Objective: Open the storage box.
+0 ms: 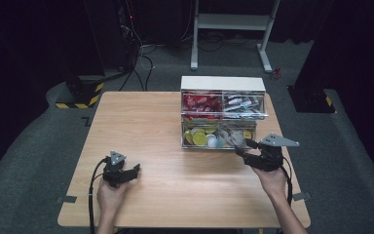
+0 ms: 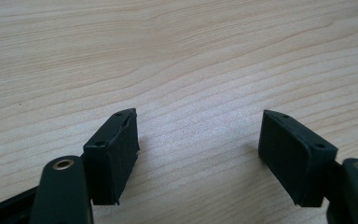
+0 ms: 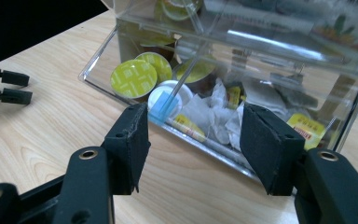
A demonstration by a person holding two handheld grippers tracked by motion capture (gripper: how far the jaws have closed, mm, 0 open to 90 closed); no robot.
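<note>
A clear drawer box (image 1: 222,84) with a white top stands at the far middle-right of the wooden table (image 1: 146,122). Its lower drawer (image 3: 98,60) stands pulled out and holds yellow-lidded capsules (image 3: 133,78), a white-lidded capsule (image 3: 165,95) and paper tea bags (image 3: 214,114). My right gripper (image 1: 241,147) hovers just in front of that lower drawer. Its jaws are partly apart, and in the right gripper view (image 3: 193,130) nothing is pressed between them. My left gripper (image 1: 134,171) rests on the table at the near left. It is open over bare wood (image 2: 198,140).
The upper drawers hold red packets (image 1: 200,102) and silver-and-red packets (image 1: 242,104). Beyond the table stand a white desk frame (image 1: 231,22) and a black-and-yellow striped base (image 1: 80,95) on the grey floor. The left gripper (image 3: 4,86) shows far left in the right gripper view.
</note>
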